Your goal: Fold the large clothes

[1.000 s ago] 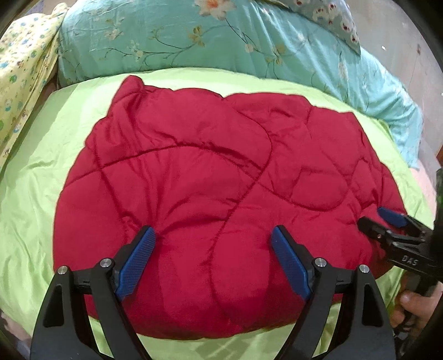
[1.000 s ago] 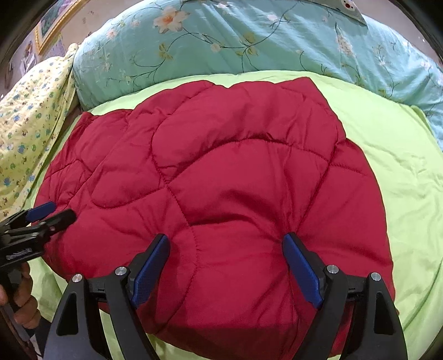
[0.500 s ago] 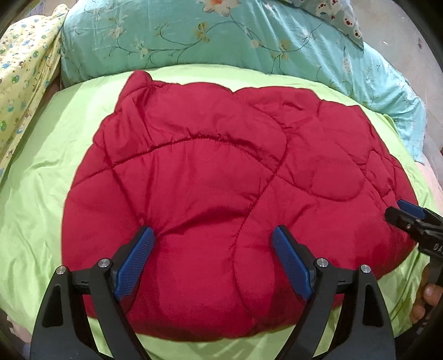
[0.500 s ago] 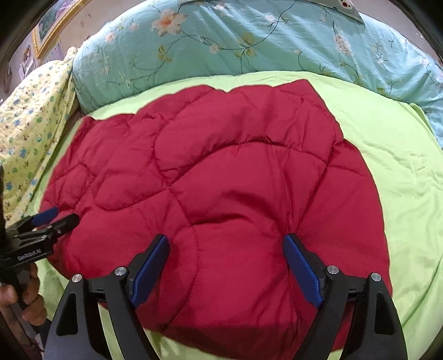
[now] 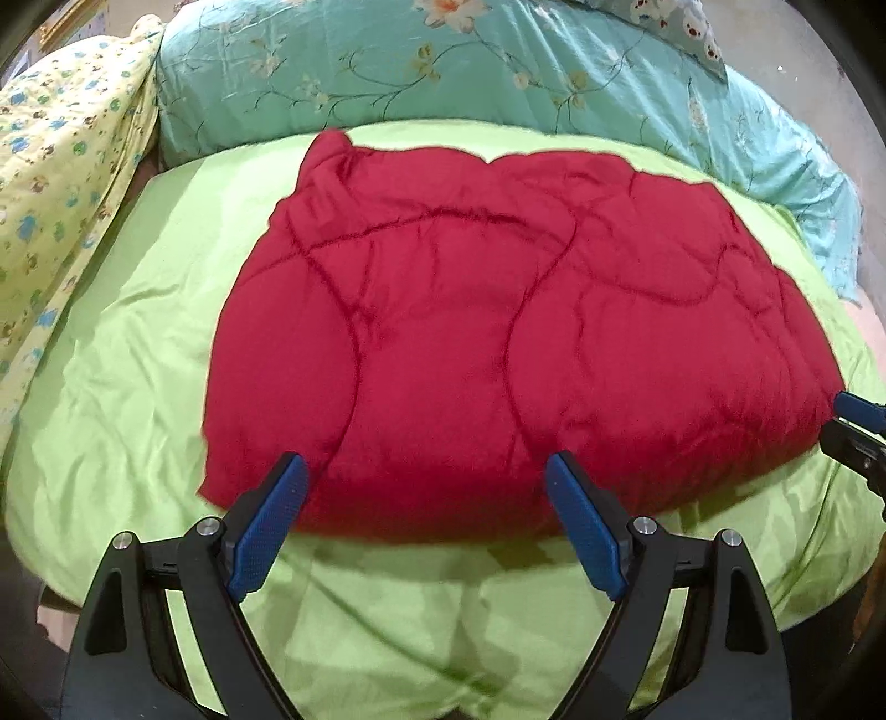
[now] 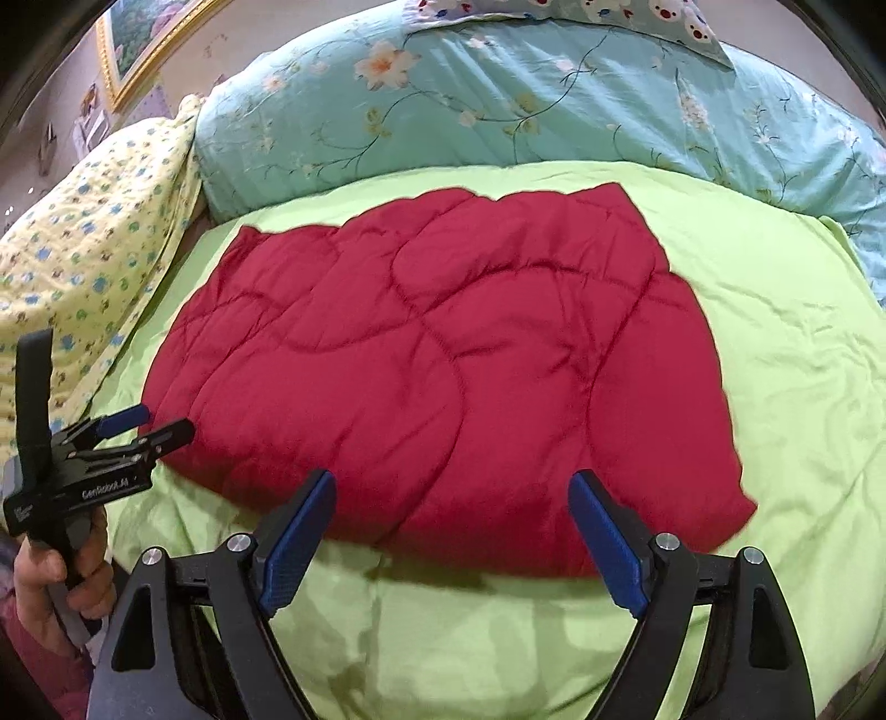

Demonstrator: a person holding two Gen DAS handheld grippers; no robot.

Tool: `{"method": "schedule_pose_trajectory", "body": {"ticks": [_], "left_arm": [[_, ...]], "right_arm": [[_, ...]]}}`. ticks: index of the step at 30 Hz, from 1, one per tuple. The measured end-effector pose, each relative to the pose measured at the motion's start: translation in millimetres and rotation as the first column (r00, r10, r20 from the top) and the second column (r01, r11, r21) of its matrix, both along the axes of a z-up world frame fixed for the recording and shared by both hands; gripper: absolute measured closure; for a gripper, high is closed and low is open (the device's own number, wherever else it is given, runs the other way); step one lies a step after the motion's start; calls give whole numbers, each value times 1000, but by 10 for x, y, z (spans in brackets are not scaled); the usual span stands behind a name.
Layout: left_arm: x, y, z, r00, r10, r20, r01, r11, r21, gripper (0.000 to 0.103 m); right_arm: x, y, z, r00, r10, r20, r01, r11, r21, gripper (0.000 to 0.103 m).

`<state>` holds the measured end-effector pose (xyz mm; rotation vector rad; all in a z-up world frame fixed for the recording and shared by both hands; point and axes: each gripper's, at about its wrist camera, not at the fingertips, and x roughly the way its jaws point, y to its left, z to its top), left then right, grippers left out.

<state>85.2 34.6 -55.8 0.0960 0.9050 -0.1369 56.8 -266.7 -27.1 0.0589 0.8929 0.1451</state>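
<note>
A red quilted padded garment (image 5: 498,343) lies folded into a rough rectangle on the light green bedsheet (image 5: 138,387); it also shows in the right wrist view (image 6: 443,376). My left gripper (image 5: 426,526) is open and empty, just off the garment's near edge. My right gripper (image 6: 451,537) is open and empty, also off the near edge. The left gripper also shows at the left of the right wrist view (image 6: 149,426), by the garment's left corner. The tip of the right gripper shows at the right edge of the left wrist view (image 5: 858,426).
A teal floral blanket (image 6: 526,94) lies piled behind the garment. A yellow patterned quilt (image 6: 94,221) lies at the left. A framed picture (image 6: 144,44) hangs on the wall at the far left. The bed's front edge is just below my grippers.
Both grippers have pulled back from above the garment toward the bed's front edge. They stay open. The garment lies still.
</note>
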Motion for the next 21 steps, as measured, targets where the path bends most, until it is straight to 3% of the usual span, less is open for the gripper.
{"method": "schedule_pose_trajectory", "body": {"ticks": [5, 9, 16, 21], "left_arm": [[-184, -6, 11, 1000, -8, -19, 8, 999, 36, 15], [-318, -40, 181, 1000, -25, -9, 25, 998, 49, 15], [-351, -96, 399, 1000, -28, 11, 28, 999, 35, 14], [-222, -116, 406, 1000, -1, 3, 1, 1000, 24, 14]], "right_arm": [[-166, 119, -44, 999, 20, -45, -21, 1000, -24, 12], [-300, 220, 21, 996, 46, -72, -49, 998, -44, 12], [-409, 334, 242, 997, 73, -38, -75, 996, -58, 5], [-302, 332, 216, 999, 31, -35, -34, 997, -71, 5]]}}
